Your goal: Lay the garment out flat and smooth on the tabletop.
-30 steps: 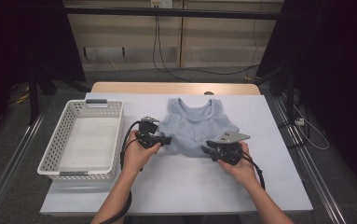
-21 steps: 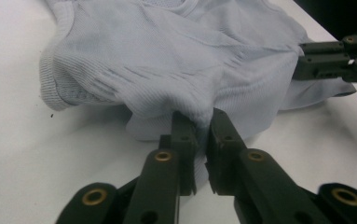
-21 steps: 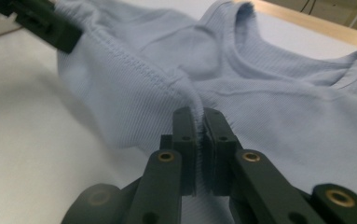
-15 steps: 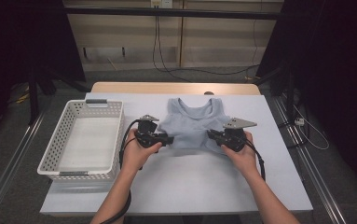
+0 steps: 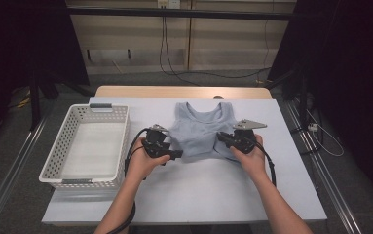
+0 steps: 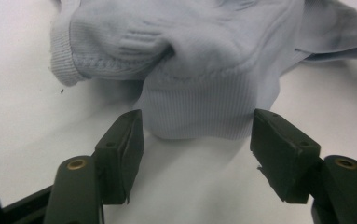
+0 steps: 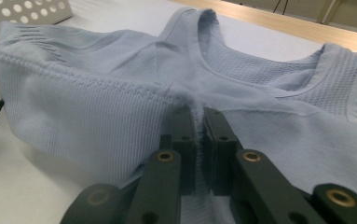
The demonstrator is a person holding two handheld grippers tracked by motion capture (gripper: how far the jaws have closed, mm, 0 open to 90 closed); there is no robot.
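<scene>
The top (image 5: 201, 130) lies mid-table, hem towards the person. The right gripper (image 7: 199, 135) pinches its folded hem edge. The left gripper (image 6: 197, 140), jaws just opened, has the hem's other corner lying loose straight ahead between them.

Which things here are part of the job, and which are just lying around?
In use:
- pale blue ribbed knit tank top
- right gripper, clamped on its fabric
- left gripper, jaws just opening, clear of the hem

Lying about:
- white perforated plastic basket
- loose black cables on the floor
</scene>
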